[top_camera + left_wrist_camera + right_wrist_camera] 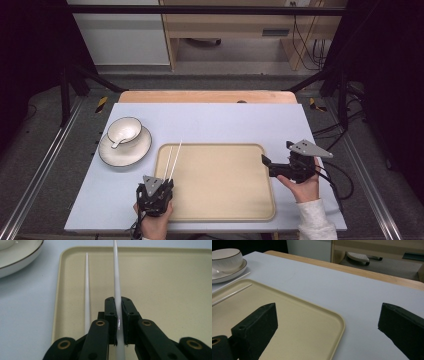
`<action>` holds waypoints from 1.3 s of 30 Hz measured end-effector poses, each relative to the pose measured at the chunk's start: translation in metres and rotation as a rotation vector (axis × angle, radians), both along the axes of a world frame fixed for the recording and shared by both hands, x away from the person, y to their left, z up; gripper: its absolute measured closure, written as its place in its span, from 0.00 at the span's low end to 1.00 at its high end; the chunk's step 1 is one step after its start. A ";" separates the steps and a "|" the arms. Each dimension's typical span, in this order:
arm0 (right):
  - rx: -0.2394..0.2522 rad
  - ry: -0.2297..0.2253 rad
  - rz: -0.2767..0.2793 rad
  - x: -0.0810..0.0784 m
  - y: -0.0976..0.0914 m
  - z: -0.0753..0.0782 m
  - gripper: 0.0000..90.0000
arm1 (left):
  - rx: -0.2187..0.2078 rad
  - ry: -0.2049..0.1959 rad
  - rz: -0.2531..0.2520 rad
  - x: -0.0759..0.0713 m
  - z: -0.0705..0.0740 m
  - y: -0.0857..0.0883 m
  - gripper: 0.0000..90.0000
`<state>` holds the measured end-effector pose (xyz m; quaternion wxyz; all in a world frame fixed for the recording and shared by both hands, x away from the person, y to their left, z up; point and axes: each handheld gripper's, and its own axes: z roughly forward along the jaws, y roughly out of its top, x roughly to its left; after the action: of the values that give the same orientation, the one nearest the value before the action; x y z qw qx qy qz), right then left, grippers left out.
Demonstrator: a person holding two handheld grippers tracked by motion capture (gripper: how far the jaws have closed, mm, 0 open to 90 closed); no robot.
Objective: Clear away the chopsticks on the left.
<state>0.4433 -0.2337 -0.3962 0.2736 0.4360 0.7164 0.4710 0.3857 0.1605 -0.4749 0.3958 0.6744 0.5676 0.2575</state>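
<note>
White chopstick [117, 290] clamped between left gripper [118, 315] jaws; right gripper [329, 322] jaws apart, nothing between.

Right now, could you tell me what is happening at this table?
A person is working with two handheld grippers. The left gripper is shut on one white chopstick above the beige tray; the second chopstick lies beside it along the tray's left edge. The right gripper is open at the tray's right edge, holding nothing. A bowl with a spoon sits on a plate to the left.

Pale table [225, 120] bears tray [220, 212]; plate [107, 155].
</note>
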 end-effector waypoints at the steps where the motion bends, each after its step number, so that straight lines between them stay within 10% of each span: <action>1: 0.000 0.002 0.003 0.000 0.000 0.000 0.03 | 0.004 0.003 0.001 0.000 -0.001 -0.001 0.94; 39: -0.003 0.009 0.004 0.001 0.002 -0.002 0.03 | 0.064 0.093 -0.006 0.006 -0.006 -0.010 0.93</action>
<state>0.4442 -0.2314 -0.3981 0.2698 0.4363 0.7193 0.4684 0.3920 0.1501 -0.4813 0.3479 0.6996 0.5750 0.2428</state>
